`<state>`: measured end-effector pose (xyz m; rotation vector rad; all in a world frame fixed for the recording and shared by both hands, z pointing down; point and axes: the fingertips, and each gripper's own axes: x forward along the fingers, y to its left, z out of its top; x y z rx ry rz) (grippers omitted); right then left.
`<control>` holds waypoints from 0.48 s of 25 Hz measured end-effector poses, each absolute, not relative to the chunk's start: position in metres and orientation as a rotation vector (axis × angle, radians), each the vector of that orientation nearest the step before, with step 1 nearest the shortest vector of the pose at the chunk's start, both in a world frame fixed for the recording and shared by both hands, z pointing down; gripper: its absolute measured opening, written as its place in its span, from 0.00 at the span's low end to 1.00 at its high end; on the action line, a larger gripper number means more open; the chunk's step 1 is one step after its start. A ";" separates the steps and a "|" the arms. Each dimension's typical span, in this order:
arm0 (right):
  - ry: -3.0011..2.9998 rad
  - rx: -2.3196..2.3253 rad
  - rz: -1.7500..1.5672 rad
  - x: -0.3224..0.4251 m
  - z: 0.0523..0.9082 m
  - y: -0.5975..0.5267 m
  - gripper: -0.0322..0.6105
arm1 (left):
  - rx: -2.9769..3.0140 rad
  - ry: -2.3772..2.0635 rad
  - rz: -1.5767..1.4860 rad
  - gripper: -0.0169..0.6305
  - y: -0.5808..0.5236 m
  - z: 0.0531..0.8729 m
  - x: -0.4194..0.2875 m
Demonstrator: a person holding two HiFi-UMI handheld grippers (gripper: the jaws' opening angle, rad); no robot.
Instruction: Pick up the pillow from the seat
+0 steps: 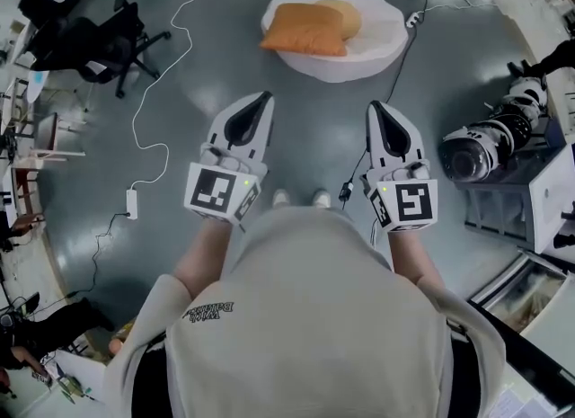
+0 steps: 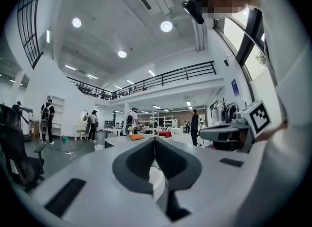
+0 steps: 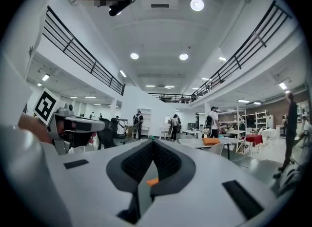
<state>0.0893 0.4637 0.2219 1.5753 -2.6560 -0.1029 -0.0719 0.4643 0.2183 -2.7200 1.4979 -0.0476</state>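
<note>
Plainly, an orange pillow (image 1: 305,29) lies on the white seat (image 1: 377,43).

The pillow (image 1: 304,30) near the top middle is orange. The seat (image 1: 382,43) is white. The floor (image 1: 225,66) is grey. The left gripper (image 1: 263,97) and right gripper (image 1: 375,106) are white with black insides and black-and-white square patterns. The chair (image 1: 108,43) at upper left is black.
</note>
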 end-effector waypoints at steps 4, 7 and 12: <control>-2.650 1.601 -0.085 0.100 0.225 0.461 0.06 | -2.728 1.490 -0.071 0.04 0.461 0.221 -0.065; -2.652 1.610 -0.070 0.108 0.230 0.459 0.06 | -2.737 1.483 -0.081 0.04 0.458 0.225 -0.057; -2.682 1.598 -0.068 0.121 0.229 0.451 0.06 | -2.733 1.499 -0.086 0.04 0.451 0.227 -0.044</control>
